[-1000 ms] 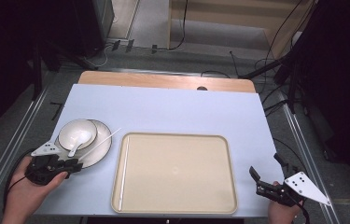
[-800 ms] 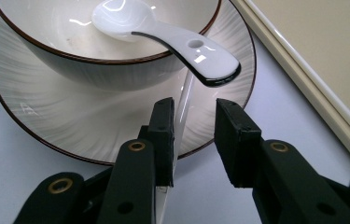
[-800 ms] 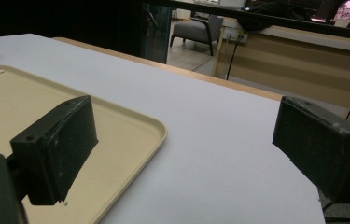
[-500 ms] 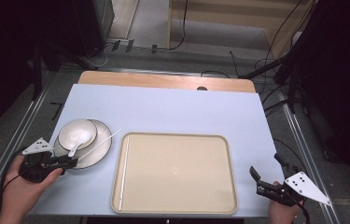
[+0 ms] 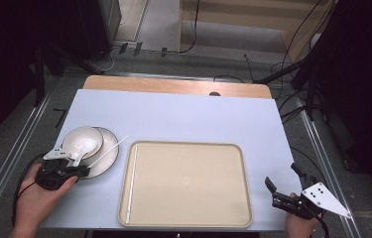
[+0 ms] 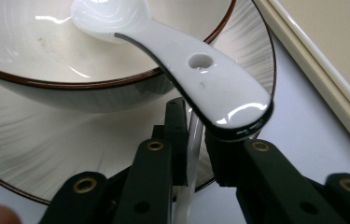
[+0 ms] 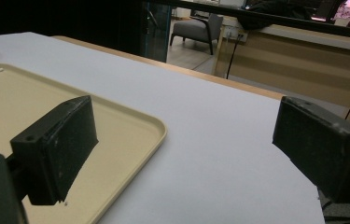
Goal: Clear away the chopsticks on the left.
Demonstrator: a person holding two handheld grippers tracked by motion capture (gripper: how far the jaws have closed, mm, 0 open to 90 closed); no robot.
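Note:
A white bowl (image 5: 82, 139) sits on a striped plate (image 5: 101, 169) at the table's left, with a white spoon (image 5: 83, 148) resting in it. A white chopstick (image 5: 110, 148) lies across the plate. My left gripper (image 5: 77, 171) is at the plate's near edge. Its jaws have just been closing. In the left gripper view my left gripper (image 6: 193, 140) is shut on the chopstick's (image 6: 192, 158) end, under the spoon's handle (image 6: 210, 84). My right gripper (image 5: 281, 174) rests open and holding nothing right of the beige tray (image 5: 186, 144); its jaws (image 7: 186, 135) stand wide apart.
The beige tray (image 7: 156, 128) holds nothing and takes up the middle front of the pale blue table (image 5: 183, 116). A wooden strip (image 5: 173, 87) runs along the table's far edge. Cables lie on the floor beyond.
My left hand has shifted slightly at the plate's near edge, first back to the left, then in toward the chopstick's end. The right hand has stayed still.

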